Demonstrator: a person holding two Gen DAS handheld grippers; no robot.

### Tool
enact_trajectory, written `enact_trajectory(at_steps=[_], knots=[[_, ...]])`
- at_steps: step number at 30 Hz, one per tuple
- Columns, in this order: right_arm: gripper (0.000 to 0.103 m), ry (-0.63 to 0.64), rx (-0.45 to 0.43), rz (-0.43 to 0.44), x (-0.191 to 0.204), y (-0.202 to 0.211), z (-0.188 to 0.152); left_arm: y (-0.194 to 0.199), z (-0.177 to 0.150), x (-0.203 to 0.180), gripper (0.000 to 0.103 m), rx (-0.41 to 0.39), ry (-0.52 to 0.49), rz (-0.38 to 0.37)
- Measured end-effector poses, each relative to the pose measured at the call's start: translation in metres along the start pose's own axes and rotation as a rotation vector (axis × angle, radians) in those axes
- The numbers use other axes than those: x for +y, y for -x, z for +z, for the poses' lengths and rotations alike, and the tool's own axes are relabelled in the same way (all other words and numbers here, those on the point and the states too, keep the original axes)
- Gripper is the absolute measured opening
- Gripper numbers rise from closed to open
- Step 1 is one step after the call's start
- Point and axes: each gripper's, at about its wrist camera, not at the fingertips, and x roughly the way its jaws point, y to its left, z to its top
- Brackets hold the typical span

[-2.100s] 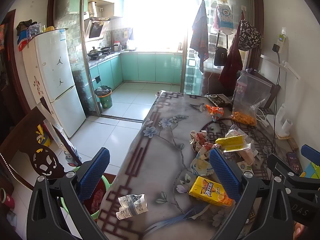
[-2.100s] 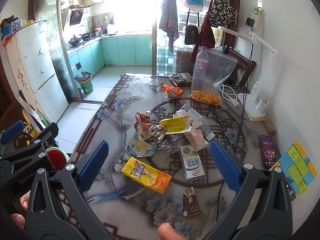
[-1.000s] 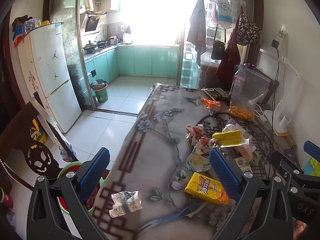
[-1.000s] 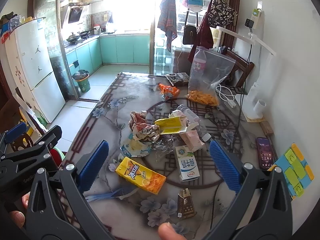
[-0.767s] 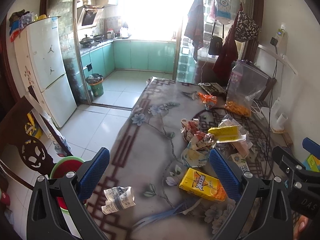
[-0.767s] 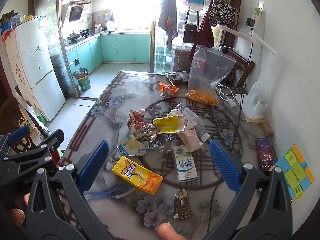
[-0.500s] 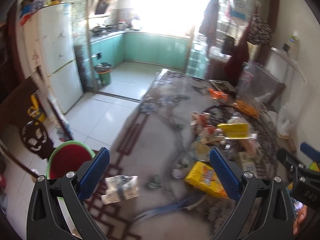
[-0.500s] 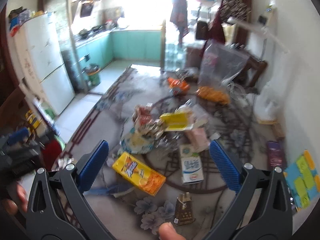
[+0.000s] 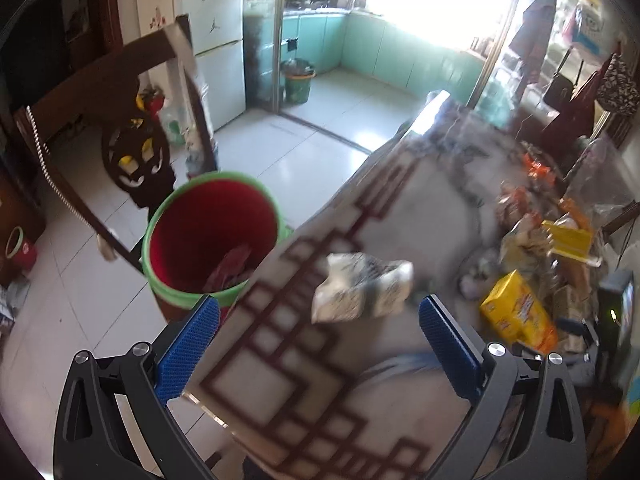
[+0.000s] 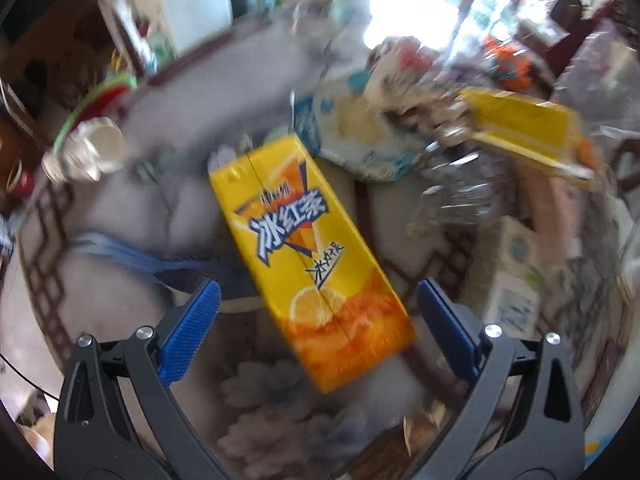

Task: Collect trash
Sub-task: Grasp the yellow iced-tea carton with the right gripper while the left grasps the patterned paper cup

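Our right claw (image 10: 316, 308) hovers wide open over the yellow juice carton (image 10: 308, 256) lying mid-counter; our left claw (image 9: 318, 332), also wide open, frames the crumpled wrapper (image 9: 362, 286) near the counter's (image 9: 280, 364) edge.

Sunlight flooded the teal kitchen cabinets (image 9: 384, 46); a white fridge (image 9: 208, 36) stood on the pale tiled floor (image 9: 320, 128).

Left gripper (image 9: 318, 342) and right gripper (image 10: 318, 330) both point downward, blue-padded jaws spread wide, gripping nothing.
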Motion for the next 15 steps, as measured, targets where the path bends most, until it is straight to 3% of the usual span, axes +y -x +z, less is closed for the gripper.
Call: enact_trajectory(at_steps=[4, 7, 11, 15], knots=[[0.068, 0.02, 0.05, 0.043, 0.001, -0.01, -0.008, -0.009, -0.009, -0.001, 0.095, 0.0, -0.064, -0.029], [0.062, 0.01, 0.052, 0.069, -0.001, 0.003, -0.017, -0.022, -0.008, -0.008, 0.095, 0.012, -0.127, -0.053], [0.061, -0.073, 0.009, 0.146, -0.02, 0.039, -0.026, -0.046, -0.004, -0.023, 0.095, 0.047, -0.247, -0.145], [0.061, -0.171, -0.063, 0.219, -0.031, 0.098, -0.051, -0.067, 0.0, -0.04, 0.095, 0.051, -0.357, -0.148]])
